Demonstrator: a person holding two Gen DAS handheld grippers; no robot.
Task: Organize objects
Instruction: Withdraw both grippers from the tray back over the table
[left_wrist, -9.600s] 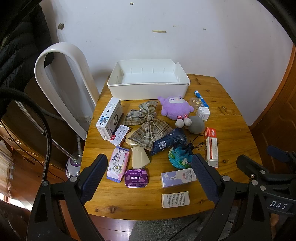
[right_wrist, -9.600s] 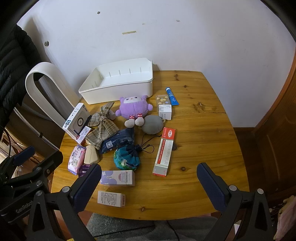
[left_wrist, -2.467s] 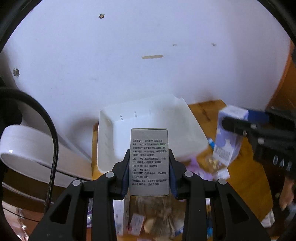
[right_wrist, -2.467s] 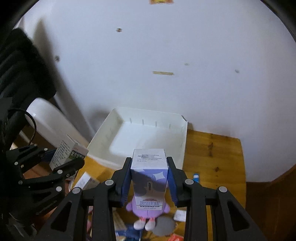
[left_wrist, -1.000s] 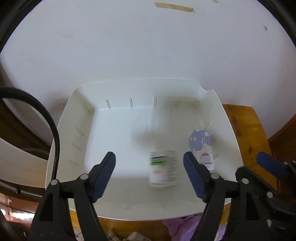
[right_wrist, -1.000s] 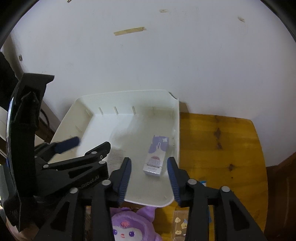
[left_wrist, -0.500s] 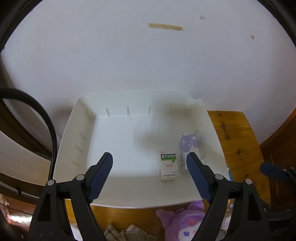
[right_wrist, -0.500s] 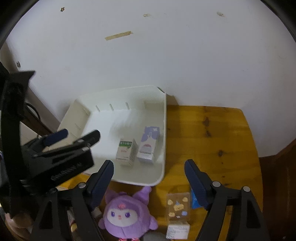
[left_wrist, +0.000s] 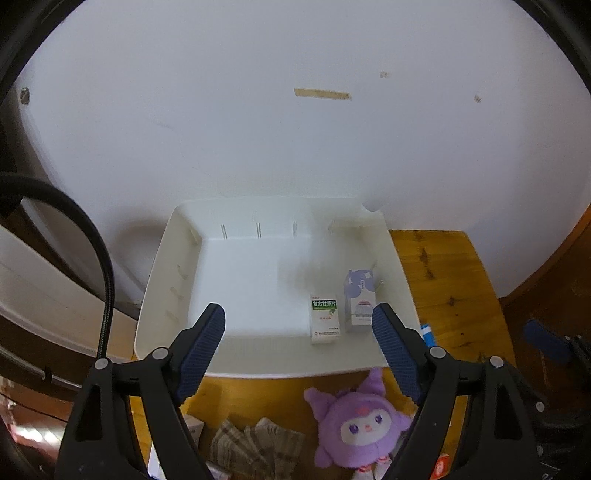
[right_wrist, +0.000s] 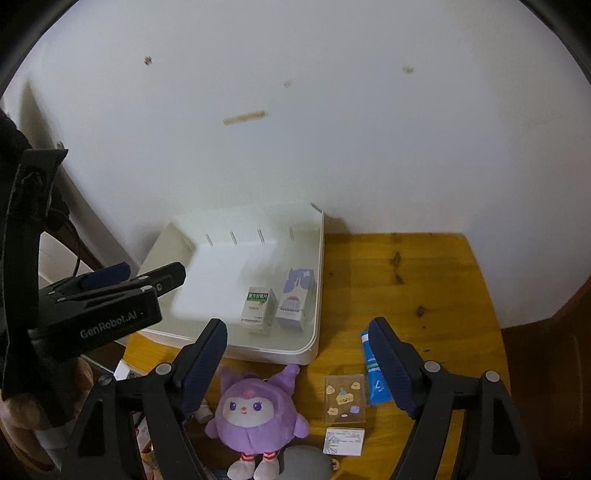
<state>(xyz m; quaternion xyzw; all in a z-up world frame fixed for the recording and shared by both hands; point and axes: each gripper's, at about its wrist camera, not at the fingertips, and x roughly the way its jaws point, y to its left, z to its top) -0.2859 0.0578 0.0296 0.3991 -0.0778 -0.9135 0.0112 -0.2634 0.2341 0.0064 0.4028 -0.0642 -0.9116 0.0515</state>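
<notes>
White wall (left_wrist: 295, 147), tape strip (left_wrist: 322, 93), black cable (left_wrist: 99, 251)

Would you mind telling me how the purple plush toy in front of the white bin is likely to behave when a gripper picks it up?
The purple plush toy looks soft and stuffed, so it will probably squash between the fingers rather than slip. It seems light for its bulk. Its rounded body may roll or wobble if nudged on the table.

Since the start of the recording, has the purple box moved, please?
Yes: the purple box left the table's near edge and now stands inside the bin, against its right wall.
</notes>
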